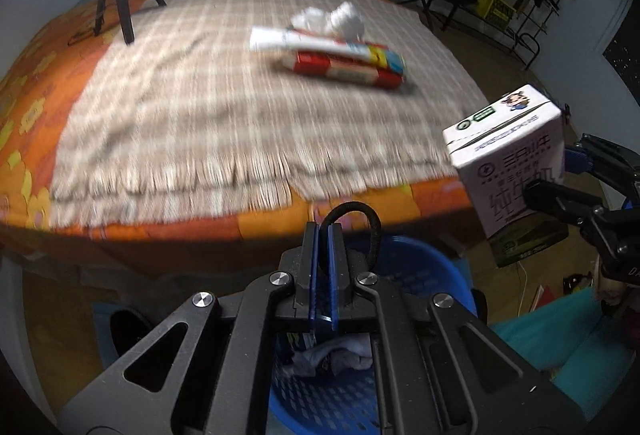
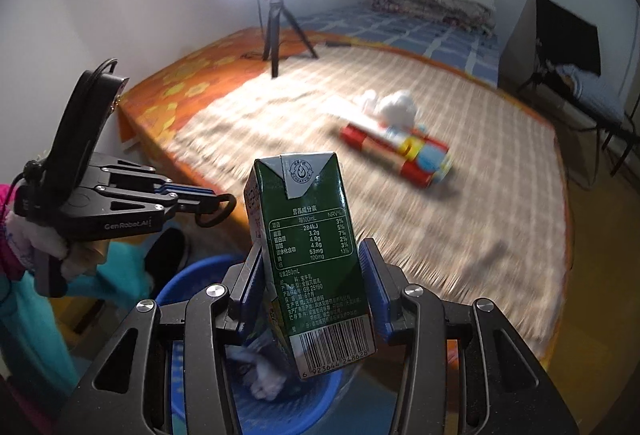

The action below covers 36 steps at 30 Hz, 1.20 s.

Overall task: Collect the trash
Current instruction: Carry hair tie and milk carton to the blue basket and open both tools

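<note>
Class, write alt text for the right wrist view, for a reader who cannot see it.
The right gripper holds a green milk carton above a blue basket. Beside it, the left gripper pinches a black hair tie; wrappers and tissue lie on the bed.

carton (image 2: pixel 312 259): dark green, white text | basket (image 1: pixel 420 267): blue | blanket (image 1: pixel 240 91) beyond basket: beige plaid | sheet (image 1: pixel 24 123): orange, yellow flowers
</note>
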Each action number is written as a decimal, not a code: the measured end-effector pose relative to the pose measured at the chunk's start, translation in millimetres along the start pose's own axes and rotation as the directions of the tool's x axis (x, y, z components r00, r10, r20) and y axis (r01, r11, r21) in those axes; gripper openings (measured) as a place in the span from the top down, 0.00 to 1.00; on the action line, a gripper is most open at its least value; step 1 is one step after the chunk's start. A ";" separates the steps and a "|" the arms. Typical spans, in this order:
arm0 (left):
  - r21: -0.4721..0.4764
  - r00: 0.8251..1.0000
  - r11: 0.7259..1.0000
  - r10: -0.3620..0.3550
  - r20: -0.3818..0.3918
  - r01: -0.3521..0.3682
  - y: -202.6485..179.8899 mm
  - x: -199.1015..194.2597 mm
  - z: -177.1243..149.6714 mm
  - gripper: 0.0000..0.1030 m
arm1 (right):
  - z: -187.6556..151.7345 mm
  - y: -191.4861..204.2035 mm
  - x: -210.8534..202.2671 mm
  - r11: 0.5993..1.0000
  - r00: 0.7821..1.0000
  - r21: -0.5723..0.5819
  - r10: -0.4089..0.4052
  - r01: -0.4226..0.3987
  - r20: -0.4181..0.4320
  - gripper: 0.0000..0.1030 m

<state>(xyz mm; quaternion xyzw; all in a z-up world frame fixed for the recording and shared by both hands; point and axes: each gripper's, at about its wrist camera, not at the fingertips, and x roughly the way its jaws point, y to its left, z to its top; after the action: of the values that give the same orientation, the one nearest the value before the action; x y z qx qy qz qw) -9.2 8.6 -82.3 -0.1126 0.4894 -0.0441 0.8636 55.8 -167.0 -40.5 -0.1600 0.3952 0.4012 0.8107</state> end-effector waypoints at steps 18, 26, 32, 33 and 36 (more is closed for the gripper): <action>0.025 0.988 1.000 0.005 -0.157 -0.001 -11.3 38.9 -59.6 0.98 | -60.8 23.0 45.0 0.997 0.983 0.043 0.064 -0.058 -0.170 0.57; 0.032 0.981 0.999 0.010 -0.196 -0.003 -11.9 47.6 -68.1 0.98 | -79.7 24.2 61.6 0.994 0.967 0.073 0.091 -0.075 -0.239 0.57; 0.047 0.977 0.999 0.014 -0.213 -0.004 -13.1 52.6 -71.9 0.98 | -89.8 29.3 73.3 0.995 0.954 0.063 0.094 -0.079 -0.284 0.56; 0.049 0.976 0.999 0.016 -0.218 -0.005 -13.5 54.0 -71.8 0.98 | -90.8 30.9 74.7 0.995 0.953 0.056 0.090 -0.077 -0.289 0.56; 0.049 0.973 0.999 0.021 -0.231 -0.010 -15.4 59.7 -70.8 0.97 | -93.4 33.4 78.5 0.997 0.950 0.042 0.080 -0.071 -0.303 0.56</action>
<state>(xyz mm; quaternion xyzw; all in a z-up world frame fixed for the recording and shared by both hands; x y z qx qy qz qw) -38.4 -28.2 -163.5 -0.0824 0.5865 -0.0619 0.8034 10.7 -158.8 -158.4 -0.1922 0.5272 0.3963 0.7267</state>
